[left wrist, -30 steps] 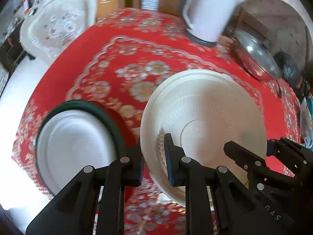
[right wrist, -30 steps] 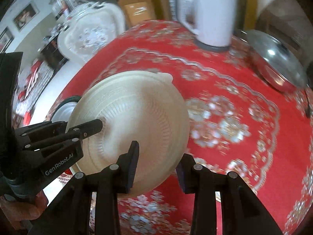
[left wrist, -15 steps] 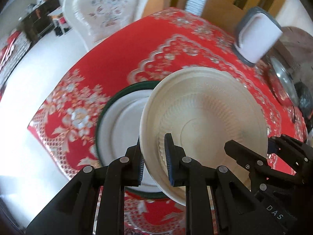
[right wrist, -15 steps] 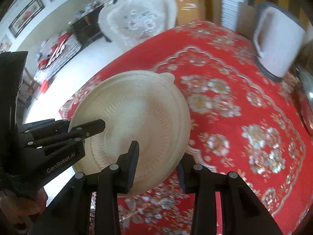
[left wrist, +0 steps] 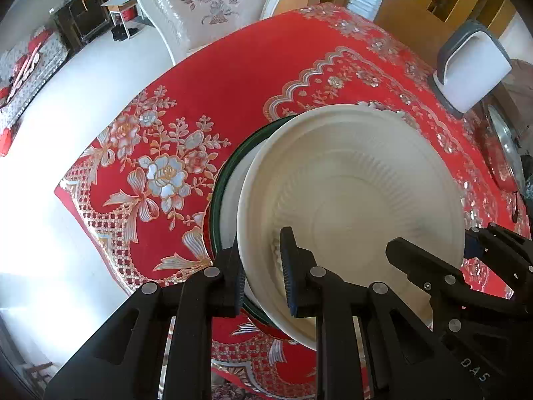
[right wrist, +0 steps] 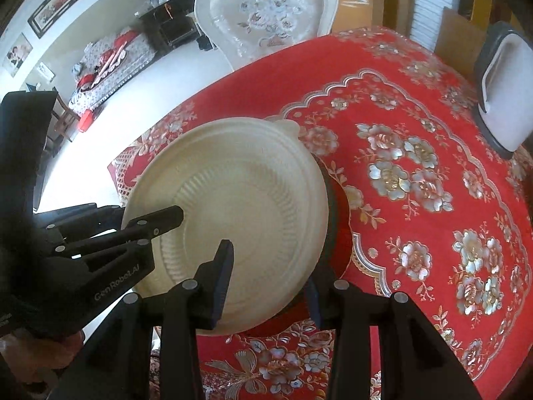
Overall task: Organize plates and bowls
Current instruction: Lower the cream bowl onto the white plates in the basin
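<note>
The cream ribbed bowl (left wrist: 359, 200) is hanging tilted over the green-rimmed plate (left wrist: 226, 180), covering most of it; whether the two are touching cannot be told. The plate is sitting close to the near-left corner of the red floral tablecloth (left wrist: 213, 80), where the cloth is dropping over the table edge toward the pale floor (left wrist: 50, 140).

The left gripper (left wrist: 261, 273) is pinching the bowl's near rim, one pad outside the wall and one inside, both pressing on it. The right gripper (right wrist: 266, 276) is straddling the opposite side of the rim; its jaws have just been opening, with the rim between them. Its left finger (right wrist: 221, 266) is lying inside the bowl, and the other finger is standing outside the rim with a visible gap, so it is gripping nothing.

Beyond the bowl the cloth is lying bare toward the far edge. A white ornate chair (left wrist: 213, 3) is standing at the far-left side of the table. A white jug with a grey handle (left wrist: 473, 66) is standing near the far-right edge, and a metal lid (left wrist: 506, 153) is lying just beside it, well apart from the bowl.
</note>
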Tool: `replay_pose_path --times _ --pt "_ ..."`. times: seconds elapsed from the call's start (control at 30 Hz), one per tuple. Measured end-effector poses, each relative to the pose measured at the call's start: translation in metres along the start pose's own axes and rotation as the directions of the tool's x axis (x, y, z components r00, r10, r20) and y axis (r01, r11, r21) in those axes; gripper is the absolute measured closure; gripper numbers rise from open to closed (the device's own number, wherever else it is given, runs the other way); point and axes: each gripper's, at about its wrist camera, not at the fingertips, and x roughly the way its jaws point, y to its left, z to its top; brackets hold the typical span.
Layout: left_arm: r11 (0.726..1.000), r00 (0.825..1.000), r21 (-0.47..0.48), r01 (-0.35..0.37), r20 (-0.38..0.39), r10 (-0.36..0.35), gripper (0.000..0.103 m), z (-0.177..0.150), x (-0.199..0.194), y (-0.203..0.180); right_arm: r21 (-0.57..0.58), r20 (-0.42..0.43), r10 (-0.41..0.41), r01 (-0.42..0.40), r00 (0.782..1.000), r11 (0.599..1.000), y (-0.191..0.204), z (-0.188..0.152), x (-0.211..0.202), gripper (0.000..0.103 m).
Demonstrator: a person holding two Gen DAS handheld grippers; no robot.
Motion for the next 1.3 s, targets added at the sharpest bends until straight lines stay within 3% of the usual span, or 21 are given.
replay_pose_path --times 0.8,0.97,1.13,1.3 --pt "1.000 1.000 0.020 -0.020 0.013 0.020 0.084 0.002 0.011 -0.004 -0.020 -0.047 0.003 -0.004 0.999 1.000 -0.001 0.002 0.010 0.059" --pt "1.000 1.000 0.020 -0.022 0.012 0.022 0.079 0.002 0.012 -0.005 -0.016 -0.039 -0.003 0.002 0.999 1.000 -0.004 0.001 0.005 0.056" --pt "0.999 1.000 0.036 -0.003 0.010 0.003 0.061 0.000 0.013 -0.010 -0.003 -0.033 -0.006 0.006 0.999 1.000 -0.009 -0.002 -0.002 0.054" --pt "0.999 1.000 0.034 -0.004 0.021 0.003 0.056 -0.001 0.008 -0.011 0.010 -0.021 -0.008 0.008 1.000 1.000 -0.015 -0.005 -0.010 0.053"
